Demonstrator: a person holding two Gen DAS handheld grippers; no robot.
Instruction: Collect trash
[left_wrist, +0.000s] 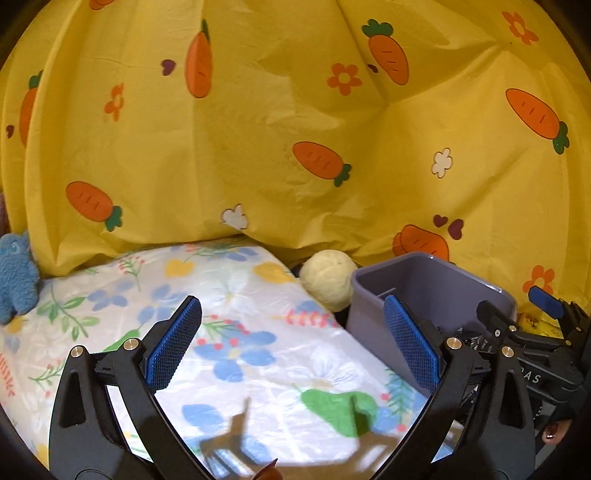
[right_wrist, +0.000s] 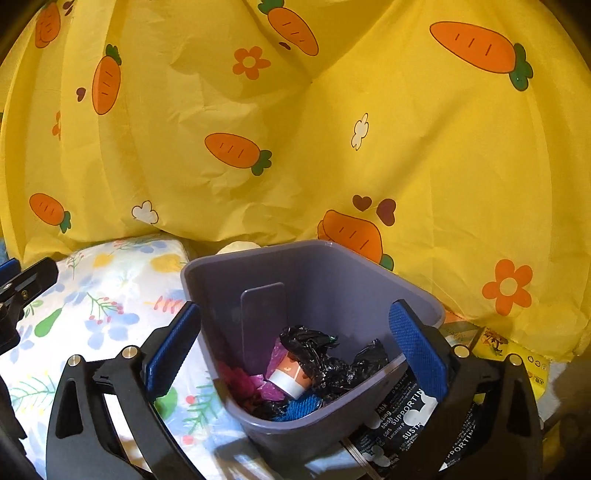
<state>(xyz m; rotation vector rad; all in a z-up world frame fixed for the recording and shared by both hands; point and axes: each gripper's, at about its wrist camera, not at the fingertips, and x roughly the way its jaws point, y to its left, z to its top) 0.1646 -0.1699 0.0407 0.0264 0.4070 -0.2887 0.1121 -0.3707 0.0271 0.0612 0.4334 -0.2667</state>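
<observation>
Trash is lying at the bottom of a grey-purple plastic bin (right_wrist: 314, 295): crumpled black plastic bags (right_wrist: 332, 354), a small white-and-orange paper cup (right_wrist: 290, 376) on its side, pink wrapping (right_wrist: 236, 380) and a blue scrap (right_wrist: 303, 404). The right tool (right_wrist: 295, 350) is hanging over the bin's near rim with its blue-padded fingers spread wide, pinching nothing. Under the bin's near right corner a black printed bag (right_wrist: 406, 417) is showing. The left tool (left_wrist: 291, 343) is hovering over a white floral-print sheet (left_wrist: 229, 295) left of the bin (left_wrist: 424, 291), its fingers likewise spread wide and empty; the right tool (left_wrist: 546, 306) is showing at that view's right edge. Beyond, a pale yellow fuzzy ball (left_wrist: 328, 278) is sitting just beside the bin, and a blue plush toy (left_wrist: 14, 273) is resting at the far left. Behind everything, a yellow cloth with carrots and flowers (left_wrist: 295, 110) is hanging.
</observation>
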